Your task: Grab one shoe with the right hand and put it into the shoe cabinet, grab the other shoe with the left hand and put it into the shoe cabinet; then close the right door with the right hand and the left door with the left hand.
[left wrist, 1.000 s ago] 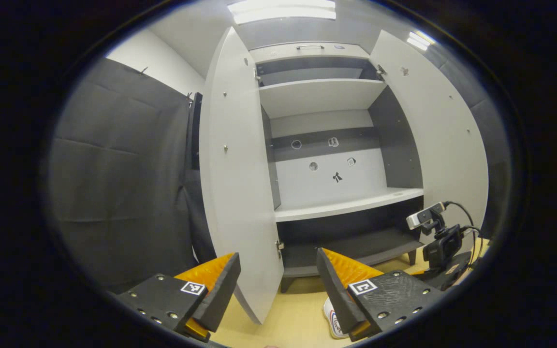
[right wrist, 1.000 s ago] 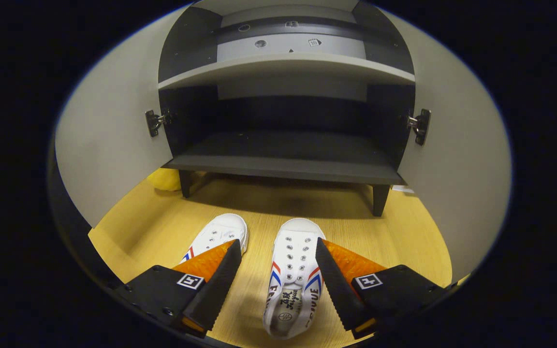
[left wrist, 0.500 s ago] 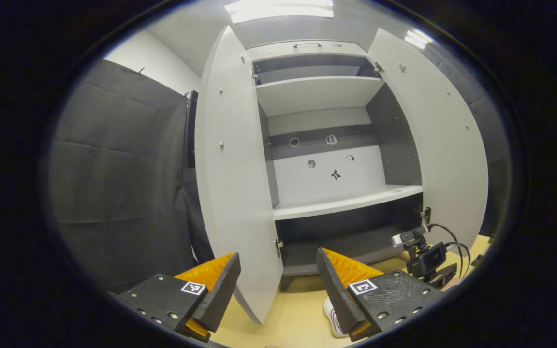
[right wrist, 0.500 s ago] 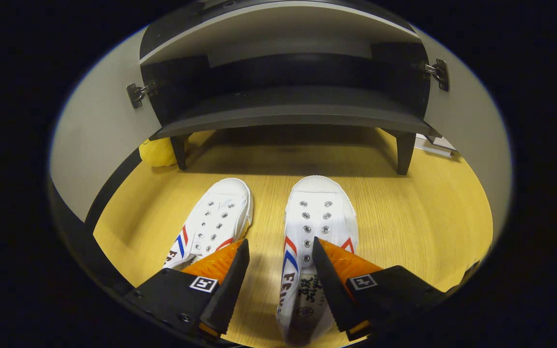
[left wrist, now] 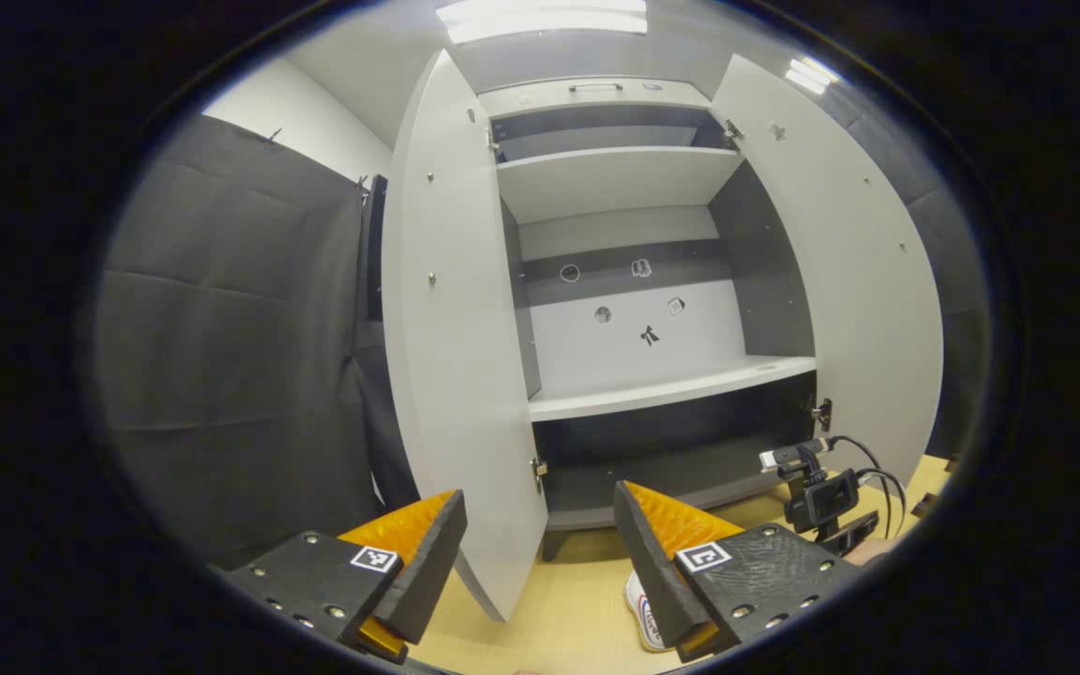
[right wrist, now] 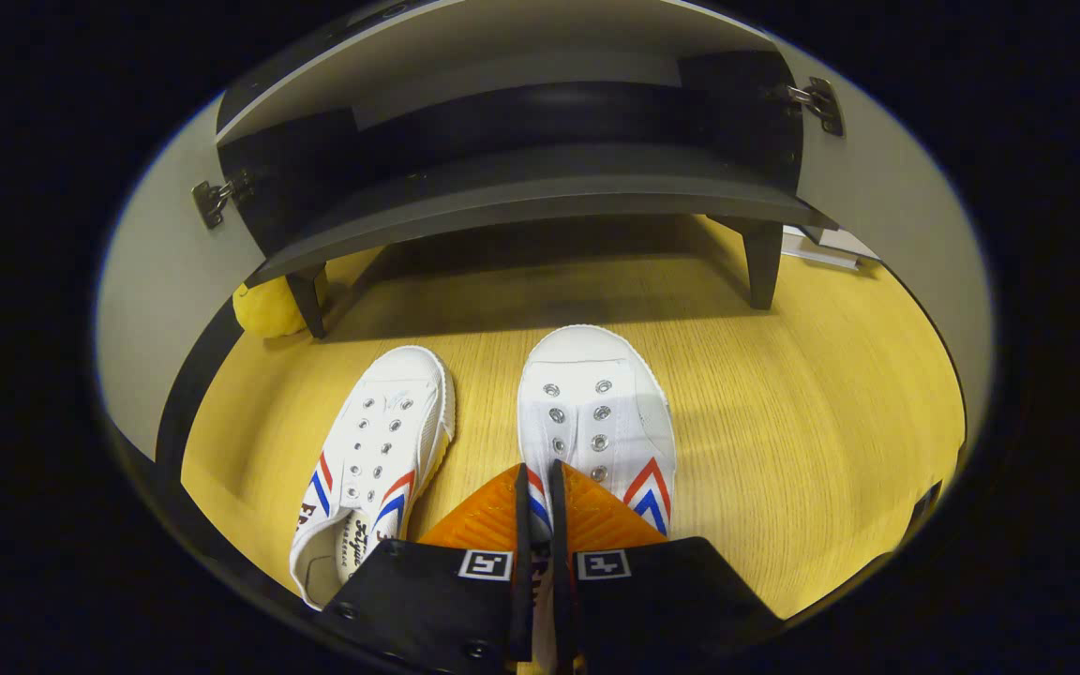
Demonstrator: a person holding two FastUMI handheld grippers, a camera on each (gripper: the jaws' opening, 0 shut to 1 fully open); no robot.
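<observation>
White canvas with red and blue chevron stripes marks both shoes, which lie side by side on the yellow wood-grain floor (right wrist: 784, 450) in front of the shoe cabinet (right wrist: 540, 187).

Progress, as we judge it: the task is at its first step. Neither shoe is in the cabinet, and both doors stand open.

1. In the right gripper view, we see the right gripper (right wrist: 536, 487) with its fingers drawn almost together over the right shoe (right wrist: 596, 422). A thin strip of the shoe's side wall sits between them, so we judge that both fingers press on it. The shoe appears to rest on the floor, not yet lifted.
2. The left shoe (right wrist: 376, 459) lies just beside it, toe toward the cabinet, untouched.
3. In the left gripper view, we see the left gripper (left wrist: 540, 534) with its fingers spread wide and nothing between them. It faces the open cabinet, with the left door (left wrist: 451, 375) and the right door (left wrist: 863, 281) swung outward.

Remaining: lift and place the right shoe, grasp and place the left shoe, then close each door.

Both shoes are laceless, with open eyelets and a rounded toe cap. The bottom shelf (right wrist: 521, 202) is dark and holds nothing we can see.
</observation>
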